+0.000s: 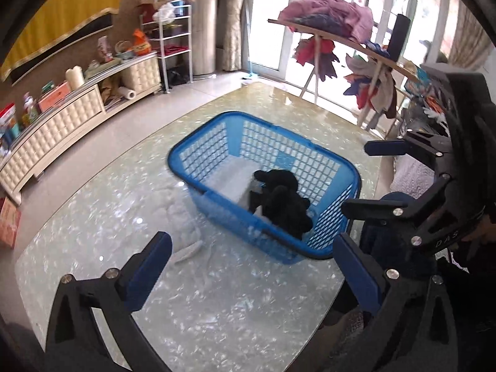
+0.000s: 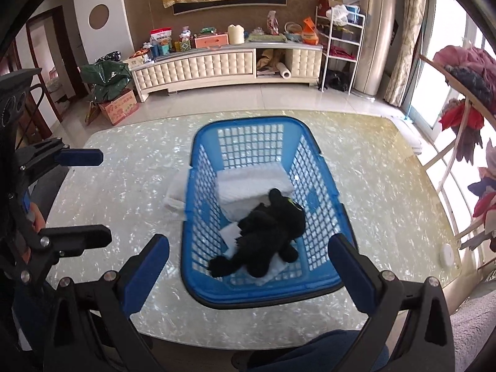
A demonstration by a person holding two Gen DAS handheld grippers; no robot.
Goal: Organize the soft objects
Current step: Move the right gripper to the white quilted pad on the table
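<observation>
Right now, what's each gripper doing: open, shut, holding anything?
Left gripper: open, holding nothing, above the table beside the blue basket.
Right gripper: open, holding nothing, at the basket's near end.

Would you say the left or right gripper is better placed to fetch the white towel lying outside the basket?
Left. The towel lies just ahead of the open left gripper; from the right gripper, the basket is in the way.

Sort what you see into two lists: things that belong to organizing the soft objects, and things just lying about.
Belongs to the job:
blue basket
black plush toy inside it
white folded towel inside it
white cloth on the table beside the basket
left gripper and right gripper, both open

Lying about:
clothes rack
TV cabinet
cardboard box
</observation>
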